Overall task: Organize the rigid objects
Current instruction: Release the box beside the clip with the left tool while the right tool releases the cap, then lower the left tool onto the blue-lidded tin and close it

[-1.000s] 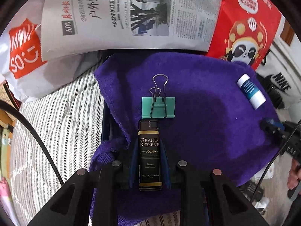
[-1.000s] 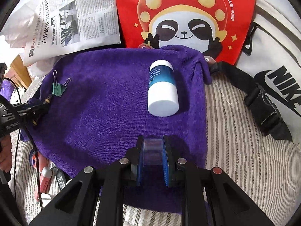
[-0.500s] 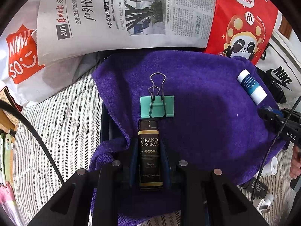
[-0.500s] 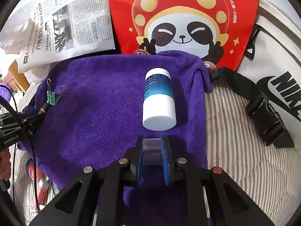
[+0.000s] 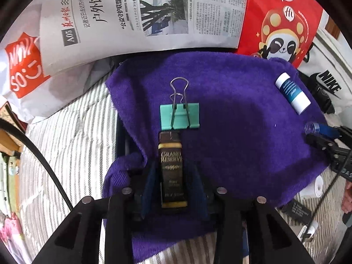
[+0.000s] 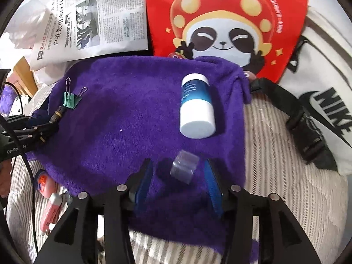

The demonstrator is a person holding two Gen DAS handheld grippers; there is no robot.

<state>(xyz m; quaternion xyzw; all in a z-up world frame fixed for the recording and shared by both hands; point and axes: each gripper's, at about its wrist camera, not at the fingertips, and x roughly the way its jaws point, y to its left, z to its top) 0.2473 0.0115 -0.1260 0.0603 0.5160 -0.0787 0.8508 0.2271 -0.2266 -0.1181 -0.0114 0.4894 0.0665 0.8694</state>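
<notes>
Hand-held gripper (image 6: 179, 181) — clear plastic cube (image 6: 184, 169)

Towel: deep purple plush cloth towel (image 5: 231, 114), plain, no pattern.
Binder clip: mint-green metal binder clip (image 5: 179, 116) with bare silver wire handles.
Lighter: black rectangular lighter (image 5: 172, 171) with gold bands and gold lettering.
Bottle: small cylindrical plastic bottle (image 6: 197, 107), white cap and base, dark-to-light blue label band.
Clear piece: small transparent plastic cap (image 6: 184, 169), tinted purple by the cloth beneath.
Bedding: cream-and-grey striped bed cover (image 6: 286, 176), thin lines.
Bag at 12 o'clock: glossy red paper bag (image 6: 228, 22) with black-and-white panda, yellow-spotted red hat.
Newspaper: white newsprint sheet (image 5: 136, 13), black text, red masthead characters.
Pads: blue pads (image 6: 211, 186) on the black right hand-held gripper.
</notes>
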